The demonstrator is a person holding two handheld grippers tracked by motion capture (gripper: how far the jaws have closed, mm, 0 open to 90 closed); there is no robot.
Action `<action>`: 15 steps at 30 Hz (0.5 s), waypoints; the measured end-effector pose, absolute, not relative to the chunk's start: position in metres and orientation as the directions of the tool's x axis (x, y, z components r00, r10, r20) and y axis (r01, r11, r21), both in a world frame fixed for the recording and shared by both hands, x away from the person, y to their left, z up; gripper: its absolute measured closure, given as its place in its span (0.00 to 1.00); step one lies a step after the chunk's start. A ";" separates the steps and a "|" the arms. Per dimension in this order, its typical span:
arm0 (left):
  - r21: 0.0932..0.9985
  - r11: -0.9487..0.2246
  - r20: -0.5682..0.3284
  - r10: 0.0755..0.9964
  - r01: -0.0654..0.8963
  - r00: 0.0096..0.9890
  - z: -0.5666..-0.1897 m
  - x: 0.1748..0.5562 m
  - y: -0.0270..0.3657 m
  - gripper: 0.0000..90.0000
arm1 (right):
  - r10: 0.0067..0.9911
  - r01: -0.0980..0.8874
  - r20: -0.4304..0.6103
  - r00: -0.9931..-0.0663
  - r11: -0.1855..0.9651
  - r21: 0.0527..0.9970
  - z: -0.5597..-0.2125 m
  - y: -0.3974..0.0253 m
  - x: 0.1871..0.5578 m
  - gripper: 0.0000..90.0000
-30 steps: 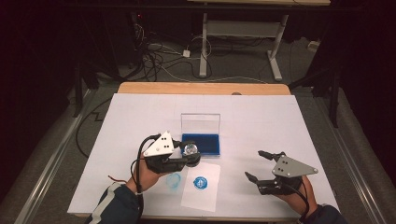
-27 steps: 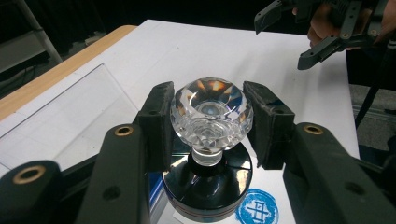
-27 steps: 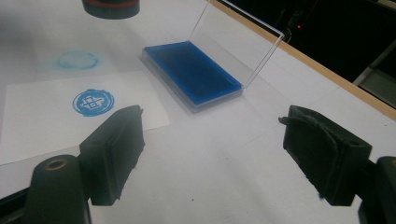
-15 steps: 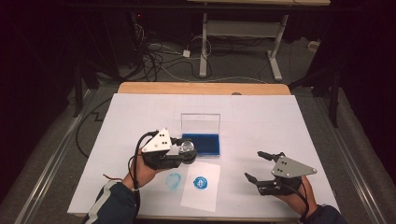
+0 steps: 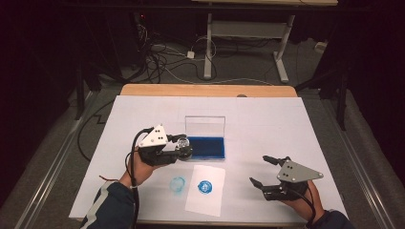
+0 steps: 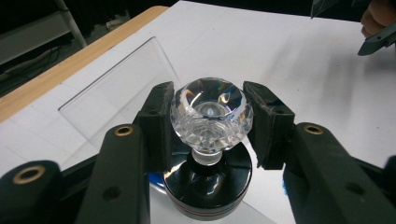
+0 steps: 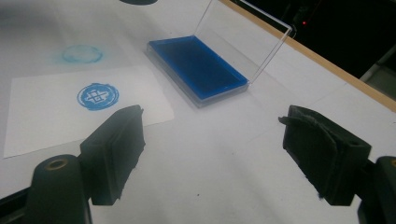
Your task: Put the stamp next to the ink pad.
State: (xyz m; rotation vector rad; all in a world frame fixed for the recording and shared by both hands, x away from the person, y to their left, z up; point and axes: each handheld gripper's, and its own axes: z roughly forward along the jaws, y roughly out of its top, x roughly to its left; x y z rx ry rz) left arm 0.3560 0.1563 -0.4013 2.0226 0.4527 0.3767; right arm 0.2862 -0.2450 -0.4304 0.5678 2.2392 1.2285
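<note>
A stamp (image 6: 211,116) with a faceted crystal knob and a round black base sits between the pads of my left gripper (image 6: 210,123), which is shut on the knob. In the high view the left gripper (image 5: 180,145) holds the stamp (image 5: 183,143) at the left end of the blue ink pad (image 5: 207,147). The pad's clear lid (image 5: 205,126) stands upright behind it. A white paper (image 5: 205,190) with a round blue print (image 5: 205,186) lies in front of the pad. My right gripper (image 5: 259,169) is open over the table's front right, with nothing between its jaws (image 7: 210,140).
A faint blue ring smear (image 5: 177,184) marks the white table cover left of the paper. The wooden table edge (image 5: 205,89) runs along the back. Cables and a desk frame (image 5: 210,43) lie on the floor beyond.
My left gripper has shifted slightly left and away with the stamp in it. The right gripper has stayed put.
</note>
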 end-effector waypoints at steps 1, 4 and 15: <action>0.881 -0.444 0.078 0.474 0.162 0.877 -0.402 0.357 0.158 0.60 | 0.580 0.110 -0.238 -0.779 0.500 0.859 -0.430 -0.245 0.287 0.24; 0.881 -0.440 0.076 0.496 0.175 0.865 -0.405 0.362 0.162 0.60 | 0.580 0.111 -0.238 -0.779 0.501 0.858 -0.430 -0.245 0.286 0.24; 0.873 -0.416 0.025 0.561 0.255 0.828 -0.419 0.381 0.176 0.60 | 0.570 0.113 -0.239 -0.786 0.513 0.851 -0.432 -0.244 0.287 0.24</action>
